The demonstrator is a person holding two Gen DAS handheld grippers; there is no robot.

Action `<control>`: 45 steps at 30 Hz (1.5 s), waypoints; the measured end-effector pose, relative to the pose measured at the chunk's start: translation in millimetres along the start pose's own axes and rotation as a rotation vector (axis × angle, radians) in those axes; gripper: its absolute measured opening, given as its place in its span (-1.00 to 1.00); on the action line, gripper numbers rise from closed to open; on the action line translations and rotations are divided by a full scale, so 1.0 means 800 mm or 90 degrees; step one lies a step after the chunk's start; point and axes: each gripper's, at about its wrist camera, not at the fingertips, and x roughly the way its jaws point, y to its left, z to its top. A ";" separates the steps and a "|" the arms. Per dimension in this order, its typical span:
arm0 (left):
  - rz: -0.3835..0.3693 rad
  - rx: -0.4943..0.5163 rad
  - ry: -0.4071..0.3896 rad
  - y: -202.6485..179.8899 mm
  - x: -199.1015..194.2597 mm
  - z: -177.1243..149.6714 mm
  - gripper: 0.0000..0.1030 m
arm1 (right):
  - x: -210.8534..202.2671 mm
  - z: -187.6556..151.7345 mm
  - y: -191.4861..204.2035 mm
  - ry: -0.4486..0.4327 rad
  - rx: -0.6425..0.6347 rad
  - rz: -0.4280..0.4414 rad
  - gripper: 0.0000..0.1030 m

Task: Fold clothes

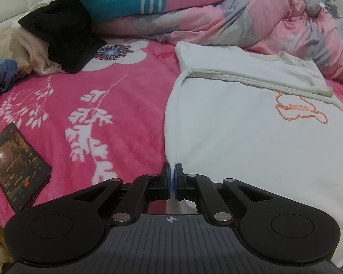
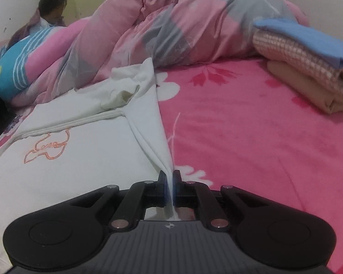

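Observation:
A white shirt (image 1: 240,127) with an orange outline print (image 1: 301,111) lies flat on the pink flowered bedspread (image 1: 91,114). Its far part is folded over toward me. My left gripper (image 1: 172,171) is shut on the shirt's near left edge. In the right wrist view the same white shirt (image 2: 80,159) spreads to the left, and my right gripper (image 2: 170,178) is shut on its near right edge, where the cloth gathers into pleats between the pads.
A pink and grey duvet (image 1: 251,20) is bunched along the back. Black and beige clothes (image 1: 64,36) pile at the left, and a dark phone (image 1: 16,164) lies near the left edge. Folded clothes (image 2: 308,61) are stacked at the right. A person (image 2: 52,6) sits far left.

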 end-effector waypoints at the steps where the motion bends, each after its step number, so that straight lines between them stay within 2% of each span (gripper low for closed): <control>1: -0.003 -0.002 0.004 0.002 0.002 -0.001 -0.95 | 0.004 0.000 -0.004 0.006 0.012 0.003 -0.92; 3: -0.017 0.001 0.010 0.006 0.001 0.000 -0.89 | 0.009 -0.001 -0.012 0.014 0.039 0.014 -0.92; 5: -0.041 -0.008 0.020 0.013 -0.002 0.000 -0.83 | 0.005 0.000 -0.023 0.015 0.082 0.040 -0.81; 6: -0.059 -0.022 0.029 0.020 -0.004 0.000 -0.69 | 0.002 -0.001 -0.028 0.017 0.103 0.057 -0.73; 8: -0.089 -0.049 0.051 0.034 -0.012 -0.006 -0.52 | -0.009 -0.006 -0.038 0.027 0.138 0.093 -0.20; 10: -0.109 -0.059 0.064 0.039 -0.023 -0.017 -0.32 | -0.021 -0.016 -0.042 0.042 0.152 0.114 -0.11; 13: -0.133 -0.071 0.082 0.042 -0.039 -0.034 -0.18 | -0.043 -0.035 -0.039 0.070 0.144 0.118 -0.11; 15: -0.140 -0.063 0.087 0.036 -0.044 -0.046 -0.18 | -0.055 -0.046 -0.032 0.079 0.126 0.111 -0.11; 16: -0.143 -0.058 0.089 0.032 -0.047 -0.052 -0.19 | -0.060 -0.052 -0.028 0.081 0.114 0.105 -0.17; 17: -0.134 -0.041 0.079 0.026 -0.050 -0.056 -0.20 | -0.065 -0.056 -0.023 0.082 0.100 0.097 -0.41; 18: -0.122 -0.026 0.071 0.020 -0.052 -0.059 -0.26 | -0.067 -0.059 -0.017 0.082 0.080 0.084 -0.51; 19: -0.111 -0.012 0.062 0.014 -0.054 -0.060 -0.53 | -0.069 -0.062 -0.011 0.079 0.059 0.070 -0.66; 20: -0.104 -0.010 0.058 0.010 -0.055 -0.060 -0.68 | -0.070 -0.065 -0.006 0.074 0.044 0.059 -0.86; 21: -0.091 -0.005 0.054 0.007 -0.057 -0.058 -0.88 | -0.072 -0.065 -0.003 0.068 0.034 0.049 -0.90; 22: -0.083 -0.004 0.049 0.006 -0.061 -0.056 -0.93 | -0.077 -0.063 0.001 0.060 0.022 0.037 -0.94; 27: -0.070 0.003 0.049 0.010 -0.070 -0.054 -0.93 | -0.092 -0.062 0.006 0.043 -0.015 -0.026 -0.97; 32: -0.066 0.023 0.065 0.008 -0.060 -0.059 -0.92 | -0.080 -0.070 -0.007 0.056 0.006 -0.020 -0.97; 35: -0.089 -0.005 0.071 0.019 -0.062 -0.062 -0.86 | -0.084 -0.070 -0.021 0.063 0.043 0.009 -0.90; 36: -0.098 -0.015 0.073 0.022 -0.063 -0.063 -0.72 | -0.087 -0.069 -0.026 0.064 0.062 0.024 -0.85; 38: -0.118 -0.038 0.083 0.029 -0.065 -0.067 -0.39 | -0.097 -0.073 -0.034 0.074 0.097 0.063 -0.46; 39: -0.126 -0.045 0.091 0.030 -0.065 -0.071 -0.16 | -0.102 -0.076 -0.036 0.078 0.109 0.081 -0.38; 40: -0.134 -0.051 0.100 0.030 -0.064 -0.074 -0.05 | -0.107 -0.081 -0.035 0.082 0.111 0.092 -0.32; 42: -0.140 -0.052 0.112 0.027 -0.062 -0.083 -0.06 | -0.113 -0.092 -0.031 0.095 0.102 0.101 -0.32; 43: -0.136 -0.044 0.110 0.024 -0.062 -0.084 -0.12 | -0.114 -0.096 -0.027 0.100 0.089 0.100 -0.38; 44: -0.132 -0.035 0.107 0.020 -0.063 -0.085 -0.19 | -0.114 -0.099 -0.022 0.103 0.073 0.093 -0.56; 45: -0.128 -0.027 0.104 0.017 -0.064 -0.086 -0.44 | -0.114 -0.102 -0.018 0.106 0.057 0.086 -0.70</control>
